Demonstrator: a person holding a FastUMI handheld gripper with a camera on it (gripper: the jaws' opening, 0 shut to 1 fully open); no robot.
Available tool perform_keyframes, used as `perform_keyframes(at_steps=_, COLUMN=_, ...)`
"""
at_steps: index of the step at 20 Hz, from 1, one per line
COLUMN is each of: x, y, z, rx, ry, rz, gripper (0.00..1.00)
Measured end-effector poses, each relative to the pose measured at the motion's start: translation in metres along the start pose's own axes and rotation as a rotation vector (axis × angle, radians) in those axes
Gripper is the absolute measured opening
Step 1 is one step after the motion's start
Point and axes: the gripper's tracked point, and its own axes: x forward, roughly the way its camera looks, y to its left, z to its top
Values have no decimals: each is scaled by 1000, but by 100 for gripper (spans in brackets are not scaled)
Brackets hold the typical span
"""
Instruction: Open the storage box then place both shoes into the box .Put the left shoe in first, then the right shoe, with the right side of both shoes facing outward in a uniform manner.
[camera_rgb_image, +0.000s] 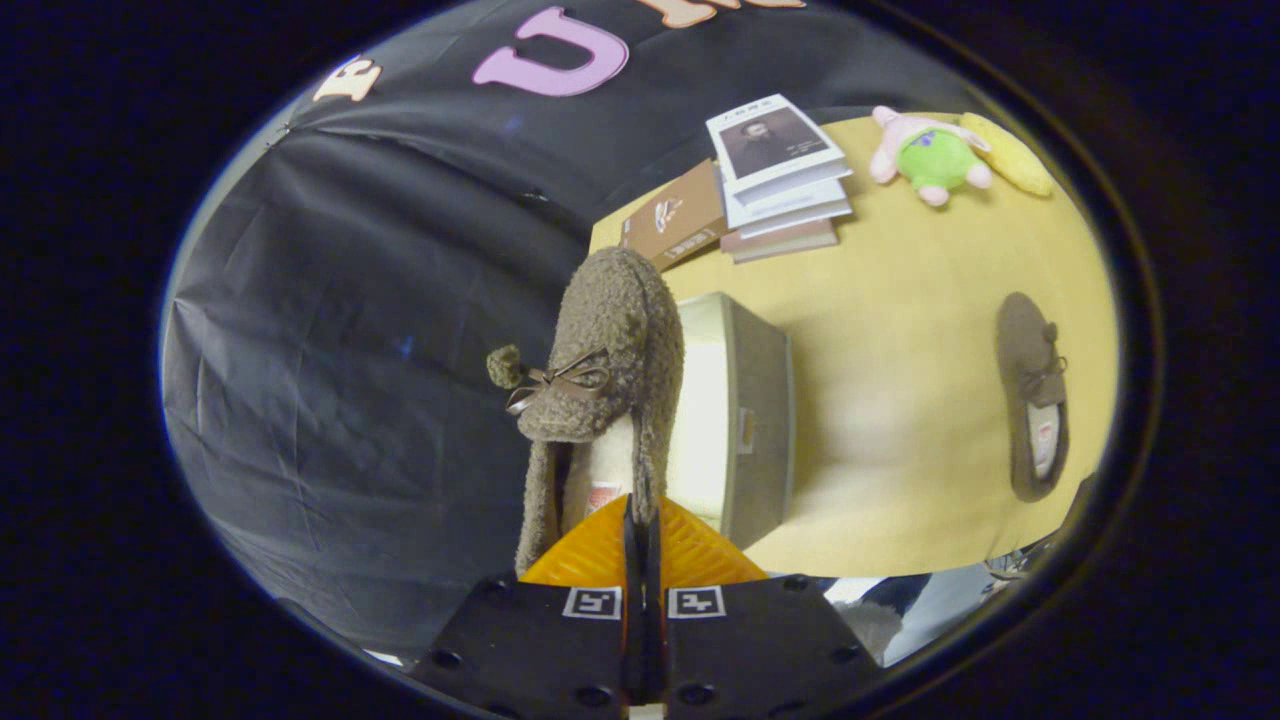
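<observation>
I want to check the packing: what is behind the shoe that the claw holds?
Behind the held shoe stands the open storage box; its pale inside looks empty, though the shoe covers part of it. The claw is closed on the shoe's heel edge.

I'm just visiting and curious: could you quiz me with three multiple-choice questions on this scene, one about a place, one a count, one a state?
1. Where does the second shoe lie?
A. on the table
B. in the box
C. on the books

2. How many shoes show?
A. one
B. two
C. three

3. What is the gripper doing?
A. hanging open
B. shut on a shoe
C. shut on the toy

Answers: 1 A, it lies on the table, apart from the box. 2 B, one held shoe, one lying. 3 B, both fingers pinch the shoe's edge.
</observation>
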Motion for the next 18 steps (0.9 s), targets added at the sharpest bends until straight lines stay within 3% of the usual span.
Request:
perform_keyframes(at_steps=10, x=142, y=-3, z=-21, rx=32, ry=91, rz=-195, gripper=3)
perform_keyframes(at_steps=18, x=177, y=-11, z=-36, rx=-6, ry=106, rz=-270, gripper=4)
